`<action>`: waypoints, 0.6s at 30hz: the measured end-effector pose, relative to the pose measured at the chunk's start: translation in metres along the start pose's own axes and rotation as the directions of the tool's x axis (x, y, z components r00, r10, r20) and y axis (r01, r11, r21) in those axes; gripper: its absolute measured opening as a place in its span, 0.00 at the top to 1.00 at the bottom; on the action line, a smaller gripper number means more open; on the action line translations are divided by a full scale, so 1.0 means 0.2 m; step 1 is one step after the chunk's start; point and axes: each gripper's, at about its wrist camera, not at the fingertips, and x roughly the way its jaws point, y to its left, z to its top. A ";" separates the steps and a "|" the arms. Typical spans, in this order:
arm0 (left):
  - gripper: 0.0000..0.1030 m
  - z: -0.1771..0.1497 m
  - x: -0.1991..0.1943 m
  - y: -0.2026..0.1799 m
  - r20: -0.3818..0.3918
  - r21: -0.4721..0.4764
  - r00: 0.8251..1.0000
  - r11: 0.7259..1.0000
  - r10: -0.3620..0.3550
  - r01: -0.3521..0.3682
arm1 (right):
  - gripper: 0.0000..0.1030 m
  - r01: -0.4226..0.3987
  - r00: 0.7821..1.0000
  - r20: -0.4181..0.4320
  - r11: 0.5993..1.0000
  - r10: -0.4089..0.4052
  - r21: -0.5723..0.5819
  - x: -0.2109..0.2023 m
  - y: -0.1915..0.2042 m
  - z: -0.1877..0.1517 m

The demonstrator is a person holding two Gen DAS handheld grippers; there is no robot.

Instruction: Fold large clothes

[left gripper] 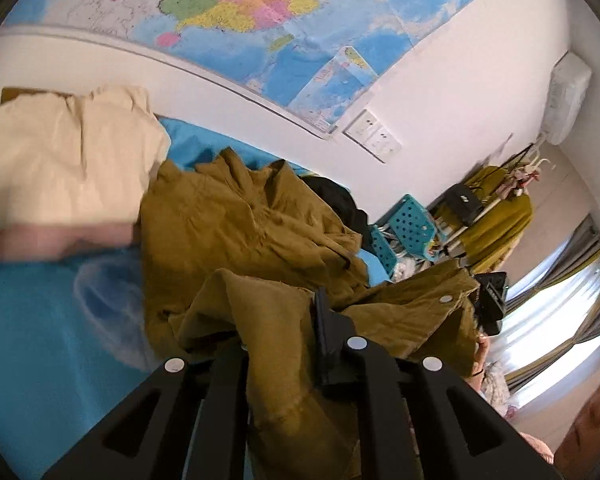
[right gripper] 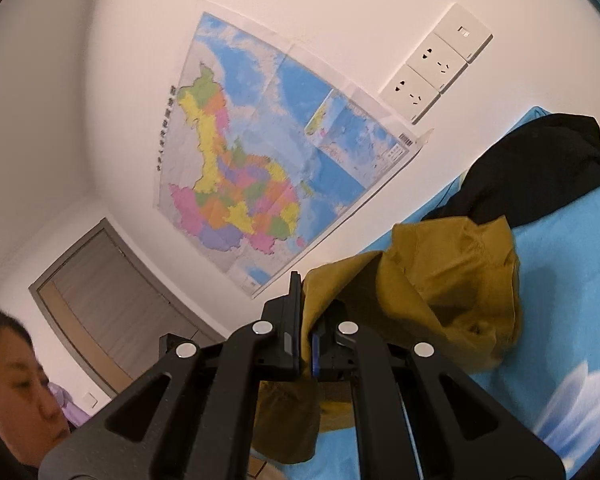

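Pinching olive jacket (right gripper: 440,280), right hand-held gripper (right gripper: 306,320), map (right gripper: 260,160) lettering unreadable

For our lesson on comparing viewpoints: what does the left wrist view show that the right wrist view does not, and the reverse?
Left wrist view only: a cream fabric bundle, turquoise perforated plastic chairs and a curtained window.

Right wrist view only: a grey door.

Both: the mustard-brown cloth garment, clamped in each tool, the blue bedsheet, a black garment, the coloured wall map and white wall sockets.
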 end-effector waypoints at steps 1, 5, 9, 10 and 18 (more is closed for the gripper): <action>0.91 0.04 0.02 -0.01 -0.006 0.006 1.000 1.000 0.007 -0.007 | 0.96 0.015 1.000 -0.002 1.000 -0.015 0.007 0.04 -0.02 0.03; 0.90 0.19 0.08 -0.01 -0.022 0.011 0.999 0.999 0.034 -0.034 | 0.96 0.052 0.999 -0.014 0.998 -0.052 0.026 0.15 -0.09 0.14; 0.90 0.35 0.16 0.01 -0.039 0.000 0.997 0.998 0.068 -0.068 | 0.96 0.089 0.995 -0.039 0.995 -0.088 0.048 0.27 -0.17 0.24; 0.90 0.39 0.18 0.02 -0.046 -0.005 0.996 0.997 0.074 -0.074 | 0.96 0.107 0.993 -0.047 0.992 -0.104 0.061 0.30 -0.20 0.26; 0.90 0.61 0.41 0.17 -0.105 -0.068 0.983 0.985 0.150 -0.158 | 0.96 0.186 0.980 -0.101 0.974 -0.173 0.130 0.51 -0.42 0.36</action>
